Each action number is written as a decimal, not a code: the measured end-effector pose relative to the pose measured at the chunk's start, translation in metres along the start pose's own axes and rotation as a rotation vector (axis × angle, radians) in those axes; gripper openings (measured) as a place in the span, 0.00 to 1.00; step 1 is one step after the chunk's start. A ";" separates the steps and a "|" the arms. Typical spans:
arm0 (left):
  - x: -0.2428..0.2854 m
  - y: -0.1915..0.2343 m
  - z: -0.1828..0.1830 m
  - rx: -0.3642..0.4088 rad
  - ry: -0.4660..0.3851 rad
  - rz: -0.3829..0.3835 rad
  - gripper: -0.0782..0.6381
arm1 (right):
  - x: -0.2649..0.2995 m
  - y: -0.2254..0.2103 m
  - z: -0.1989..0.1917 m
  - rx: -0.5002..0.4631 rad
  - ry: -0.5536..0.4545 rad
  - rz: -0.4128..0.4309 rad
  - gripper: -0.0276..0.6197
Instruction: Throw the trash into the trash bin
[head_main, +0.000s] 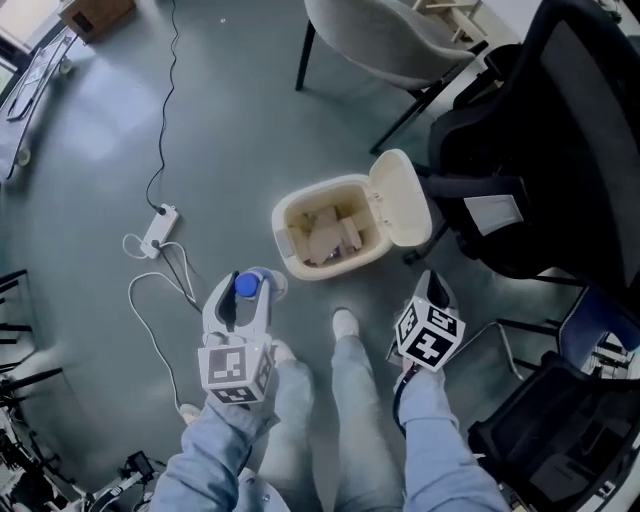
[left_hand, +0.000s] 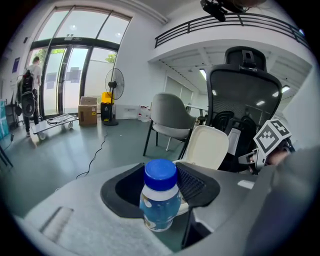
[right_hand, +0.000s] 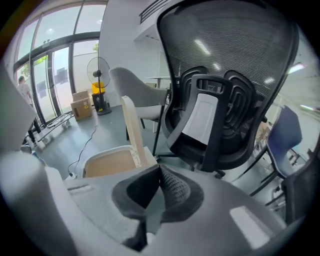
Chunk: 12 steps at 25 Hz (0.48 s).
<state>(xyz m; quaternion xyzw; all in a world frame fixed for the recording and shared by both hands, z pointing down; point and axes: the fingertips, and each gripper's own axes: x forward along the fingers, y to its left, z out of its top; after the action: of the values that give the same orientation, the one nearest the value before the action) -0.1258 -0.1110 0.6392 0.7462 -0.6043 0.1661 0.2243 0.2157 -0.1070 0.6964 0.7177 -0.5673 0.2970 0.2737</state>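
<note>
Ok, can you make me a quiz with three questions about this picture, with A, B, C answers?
1. The trash bin has its lid: A shut, B open, C missing.
2. The cap on the bottle is: A blue, B red, C green.
3. The bottle is: A inside the trash bin, B on a table, C in the left gripper.

Answers:
1 B: the lid is tipped back and cardboard scraps show inside.
2 A: the left gripper view shows a blue cap.
3 C: the left gripper's jaws are closed on the bottle's sides.
</note>
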 end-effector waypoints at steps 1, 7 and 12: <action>0.004 -0.005 0.003 0.003 -0.001 -0.007 0.40 | 0.000 -0.006 -0.001 0.012 0.001 -0.008 0.05; 0.038 -0.041 0.025 0.049 -0.015 -0.089 0.40 | -0.002 -0.036 -0.010 0.088 0.024 -0.046 0.05; 0.079 -0.076 0.034 0.113 -0.035 -0.152 0.40 | 0.002 -0.054 -0.011 0.104 0.043 -0.061 0.05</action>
<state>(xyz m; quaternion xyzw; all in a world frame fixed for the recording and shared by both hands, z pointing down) -0.0350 -0.1822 0.6413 0.8042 -0.5394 0.1694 0.1832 0.2672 -0.0895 0.7024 0.7414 -0.5230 0.3329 0.2570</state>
